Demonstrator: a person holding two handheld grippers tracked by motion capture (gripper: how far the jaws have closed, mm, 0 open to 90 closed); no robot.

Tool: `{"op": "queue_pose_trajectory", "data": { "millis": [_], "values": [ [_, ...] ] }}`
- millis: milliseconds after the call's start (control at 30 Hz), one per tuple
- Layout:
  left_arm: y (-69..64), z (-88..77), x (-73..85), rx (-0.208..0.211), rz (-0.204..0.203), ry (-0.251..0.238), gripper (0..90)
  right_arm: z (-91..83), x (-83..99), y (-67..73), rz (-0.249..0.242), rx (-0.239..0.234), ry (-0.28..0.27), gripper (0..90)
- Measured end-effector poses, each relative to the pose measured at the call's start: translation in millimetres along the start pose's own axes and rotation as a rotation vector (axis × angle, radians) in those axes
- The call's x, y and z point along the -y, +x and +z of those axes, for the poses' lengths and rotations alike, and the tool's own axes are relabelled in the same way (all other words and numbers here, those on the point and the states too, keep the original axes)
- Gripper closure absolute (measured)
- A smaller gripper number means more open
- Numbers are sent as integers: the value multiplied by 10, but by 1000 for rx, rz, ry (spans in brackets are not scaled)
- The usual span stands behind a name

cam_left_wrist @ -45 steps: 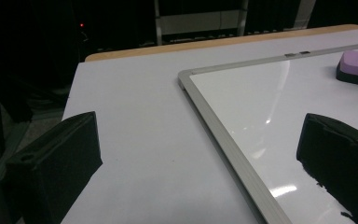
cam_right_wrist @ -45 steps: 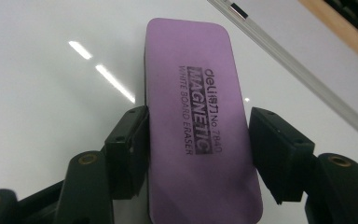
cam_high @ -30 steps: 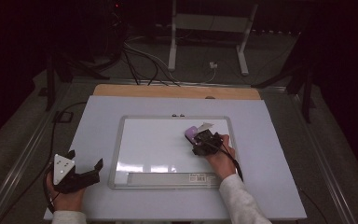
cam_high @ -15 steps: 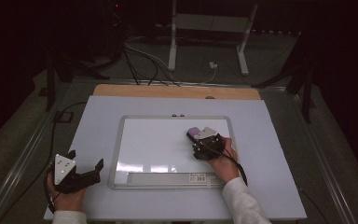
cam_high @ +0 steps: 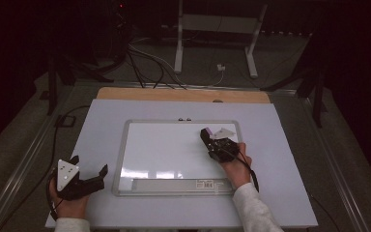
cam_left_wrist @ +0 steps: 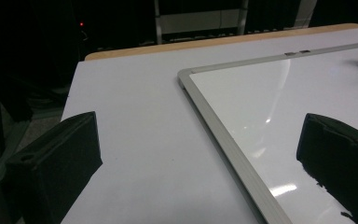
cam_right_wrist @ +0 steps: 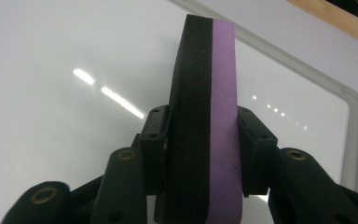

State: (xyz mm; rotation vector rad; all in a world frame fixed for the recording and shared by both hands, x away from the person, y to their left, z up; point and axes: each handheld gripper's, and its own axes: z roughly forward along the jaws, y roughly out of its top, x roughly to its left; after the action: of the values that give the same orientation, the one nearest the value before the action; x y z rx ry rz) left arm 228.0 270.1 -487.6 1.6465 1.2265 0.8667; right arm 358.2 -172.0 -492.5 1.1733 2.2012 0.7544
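I see a whiteboard (cam_high: 174, 150) lying flat at the middle of the white table (cam_high: 101, 116); its metal frame runs all round, with a grey tray along the near edge. My right gripper (cam_high: 207, 137) sits over the board's far right corner; its jaws are clamped on an eraser (cam_right_wrist: 205, 116), one on each flat side; the eraser has a black felt layer and a purple foam layer, and stands on edge between the jaws; whether it touches the board I cannot tell. My left gripper (cam_high: 89, 174) rests on the table's near left, just left of the board; its jaws stand wide apart, holding nothing; the board's far left corner lies between them in the left gripper view.
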Motion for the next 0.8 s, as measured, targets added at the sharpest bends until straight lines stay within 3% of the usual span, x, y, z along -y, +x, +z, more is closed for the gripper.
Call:
{"op": "queue_pose_trajectory", "data": {
  "millis": [267, 500, 800],
  "values": [
    [3, 2, 2, 0, -1, 1, 6, 60, 9, -168, 126, 87, 3, 621],
    [6, 1, 2, 0, -1, 0, 6, 88, 15, -250, 162, 126, 5, 621],
    [4, 1, -1, 0, -2, 0, 6, 108, 45, -424, 245, 186, 15, 622]
  ]
}}
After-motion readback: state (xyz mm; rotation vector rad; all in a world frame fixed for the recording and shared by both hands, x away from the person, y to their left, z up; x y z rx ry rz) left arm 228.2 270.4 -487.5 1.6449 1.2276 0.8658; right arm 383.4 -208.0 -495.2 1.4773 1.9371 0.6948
